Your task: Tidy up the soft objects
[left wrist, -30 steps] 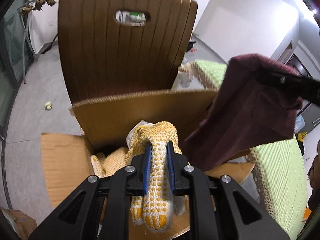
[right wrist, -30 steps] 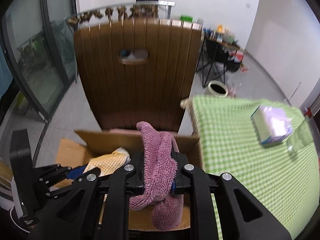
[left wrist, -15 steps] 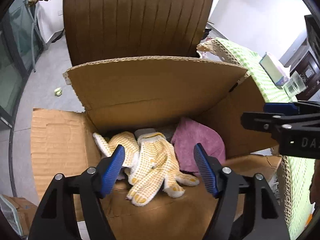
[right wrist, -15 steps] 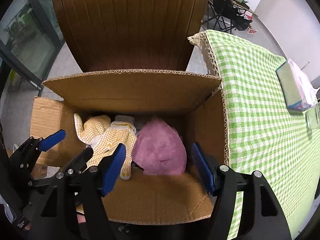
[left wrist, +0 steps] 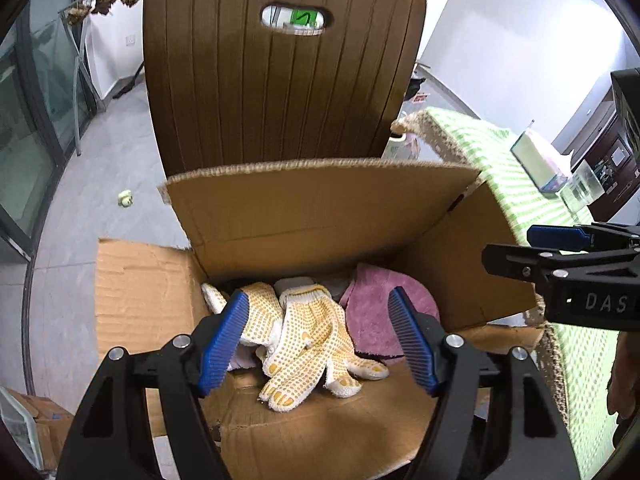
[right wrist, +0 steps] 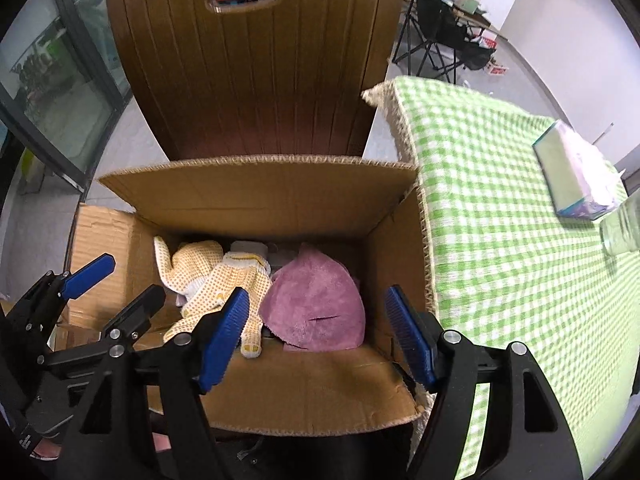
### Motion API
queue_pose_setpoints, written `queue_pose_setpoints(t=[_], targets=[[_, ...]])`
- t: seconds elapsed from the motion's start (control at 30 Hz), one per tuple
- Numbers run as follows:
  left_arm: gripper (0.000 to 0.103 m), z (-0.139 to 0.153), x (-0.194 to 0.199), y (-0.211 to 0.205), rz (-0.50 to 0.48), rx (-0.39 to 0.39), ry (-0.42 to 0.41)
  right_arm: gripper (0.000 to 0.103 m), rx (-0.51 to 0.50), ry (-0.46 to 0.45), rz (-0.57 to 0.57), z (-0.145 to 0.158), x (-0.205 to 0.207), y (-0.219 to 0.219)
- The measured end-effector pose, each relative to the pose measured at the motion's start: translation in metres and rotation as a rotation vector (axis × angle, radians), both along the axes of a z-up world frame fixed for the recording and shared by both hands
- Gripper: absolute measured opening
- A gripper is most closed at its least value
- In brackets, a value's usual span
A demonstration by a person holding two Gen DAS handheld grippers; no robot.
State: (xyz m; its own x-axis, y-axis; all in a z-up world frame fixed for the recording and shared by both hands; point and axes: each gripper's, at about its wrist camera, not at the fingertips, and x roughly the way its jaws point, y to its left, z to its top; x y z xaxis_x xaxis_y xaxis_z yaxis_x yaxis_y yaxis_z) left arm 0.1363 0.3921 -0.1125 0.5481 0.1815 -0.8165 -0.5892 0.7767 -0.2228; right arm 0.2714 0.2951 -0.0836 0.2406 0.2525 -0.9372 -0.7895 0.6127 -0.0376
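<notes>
An open cardboard box [left wrist: 320,216] [right wrist: 280,196] stands on a brown chair. Inside it lie yellow-dotted white gloves [left wrist: 308,340] [right wrist: 224,280] on the left and a purple towel [left wrist: 376,312] [right wrist: 316,304] on the right. My left gripper [left wrist: 320,344] hangs open above the gloves, nothing between its blue pads. My right gripper [right wrist: 316,336] is open above the towel, also with nothing in it. The right gripper also shows at the right edge of the left wrist view, and the left gripper [right wrist: 116,280] at the lower left of the right wrist view.
The brown chair back [left wrist: 280,80] [right wrist: 256,64] rises behind the box. A table with a green checked cloth [right wrist: 500,208] [left wrist: 520,184] adjoins the box's right side and carries a tissue pack [right wrist: 572,176] and a glass [right wrist: 620,224]. Another cardboard box [left wrist: 36,424] sits on the floor.
Both grippers have opened. The gloves dropped from the left one and the purple towel from the right one; both now lie in the box. The right gripper has tipped further down over it.
</notes>
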Motion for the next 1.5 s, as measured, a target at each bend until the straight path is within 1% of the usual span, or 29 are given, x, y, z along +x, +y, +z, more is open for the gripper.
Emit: queue_pose_setpoints(t=[0.07,0.13,0.17,0.27,0.37,0.4,0.47,0.53,0.57,0.6,0.63,0.7,0.77,0.8,0.87,1.1,1.23,1.33,1.43,1.5], targets=[[0.069,0.015,-0.004,-0.007,0.01,0.037,-0.021,0.068,0.027,-0.016,-0.003,0.012,-0.002,-0.006],[0.069,0.034,-0.009,-0.014,0.013,0.079,-0.044,0.068,0.079,-0.037,-0.006,0.028,-0.005,-0.015],[0.069,0.047,-0.014,-0.02,0.013,0.108,-0.069,0.068,0.13,-0.053,-0.006,0.041,-0.007,-0.023],[0.07,0.089,-0.029,-0.039,0.028,0.209,-0.153,0.068,0.23,-0.11,-0.011,0.072,-0.015,-0.042],[0.08,0.124,-0.044,-0.057,0.051,0.298,-0.221,0.07,0.315,-0.171,-0.024,0.104,-0.025,-0.065],[0.085,0.135,-0.05,-0.063,0.064,0.327,-0.247,0.072,0.337,-0.185,-0.027,0.112,-0.028,-0.071],[0.092,0.148,-0.057,-0.073,0.088,0.37,-0.282,0.072,0.386,-0.224,-0.031,0.129,-0.036,-0.087],[0.092,0.16,-0.065,-0.084,0.108,0.409,-0.319,0.072,0.432,-0.265,-0.032,0.142,-0.045,-0.101],[0.093,0.166,-0.069,-0.09,0.114,0.424,-0.333,0.073,0.466,-0.297,-0.027,0.148,-0.051,-0.109],[0.094,0.17,-0.071,-0.095,0.115,0.436,-0.34,0.078,0.502,-0.335,-0.028,0.153,-0.056,-0.118],[0.094,0.174,-0.075,-0.099,0.115,0.452,-0.351,0.083,0.529,-0.364,-0.032,0.155,-0.06,-0.125],[0.094,0.178,-0.082,-0.11,0.119,0.505,-0.386,0.085,0.609,-0.443,-0.049,0.156,-0.069,-0.143],[0.095,0.18,-0.089,-0.12,0.131,0.569,-0.405,0.085,0.649,-0.469,-0.066,0.151,-0.072,-0.155],[0.095,0.181,-0.091,-0.124,0.131,0.586,-0.41,0.085,0.652,-0.463,-0.072,0.148,-0.072,-0.16],[0.095,0.181,-0.091,-0.129,0.123,0.583,-0.404,0.085,0.649,-0.457,-0.079,0.142,-0.071,-0.163],[0.095,0.183,-0.093,-0.131,0.106,0.569,-0.398,0.085,0.662,-0.466,-0.084,0.139,-0.075,-0.172],[0.095,0.182,-0.086,-0.134,0.082,0.551,-0.399,0.085,0.644,-0.492,-0.103,0.139,-0.076,-0.179],[0.095,0.18,-0.073,-0.147,0.025,0.529,-0.401,0.085,0.635,-0.501,-0.165,0.135,-0.071,-0.203],[0.095,0.178,-0.055,-0.17,-0.062,0.509,-0.416,0.085,0.616,-0.504,-0.236,0.13,-0.064,-0.23],[0.095,0.174,-0.043,-0.189,-0.119,0.488,-0.431,0.085,0.59,-0.511,-0.297,0.125,-0.059,-0.258]])
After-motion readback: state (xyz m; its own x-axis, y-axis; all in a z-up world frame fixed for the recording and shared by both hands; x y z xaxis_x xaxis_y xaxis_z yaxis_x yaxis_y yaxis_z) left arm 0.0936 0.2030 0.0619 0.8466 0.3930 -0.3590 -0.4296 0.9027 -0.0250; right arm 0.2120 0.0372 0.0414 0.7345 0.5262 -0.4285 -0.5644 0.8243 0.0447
